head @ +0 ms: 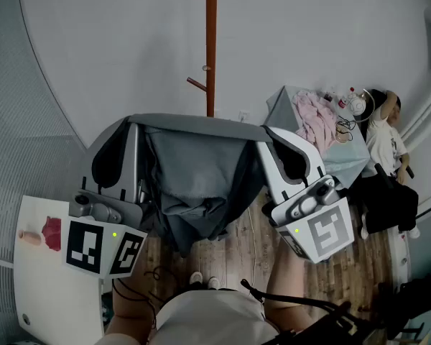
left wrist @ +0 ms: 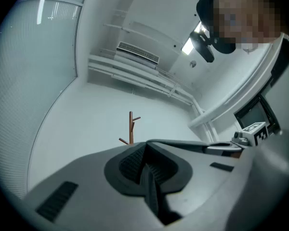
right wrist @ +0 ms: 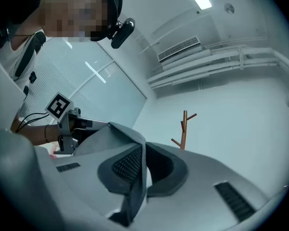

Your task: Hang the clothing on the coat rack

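Left gripper (head: 132, 131), right gripper (head: 270, 132) clamp grey garment (head: 194, 171); coat rack (head: 210, 49) beyond.

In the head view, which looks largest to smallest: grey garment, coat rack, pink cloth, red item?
1. grey garment, closest to the camera.
2. coat rack and pink cloth: unsure; the rack is longer, the cloth broader.
3. red item, smallest.

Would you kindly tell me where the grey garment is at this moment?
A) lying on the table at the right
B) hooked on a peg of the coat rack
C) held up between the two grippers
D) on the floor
C: the grey garment hangs spread between the left gripper and the right gripper, each shut on its upper edge, with the coat rack standing bare beyond it.
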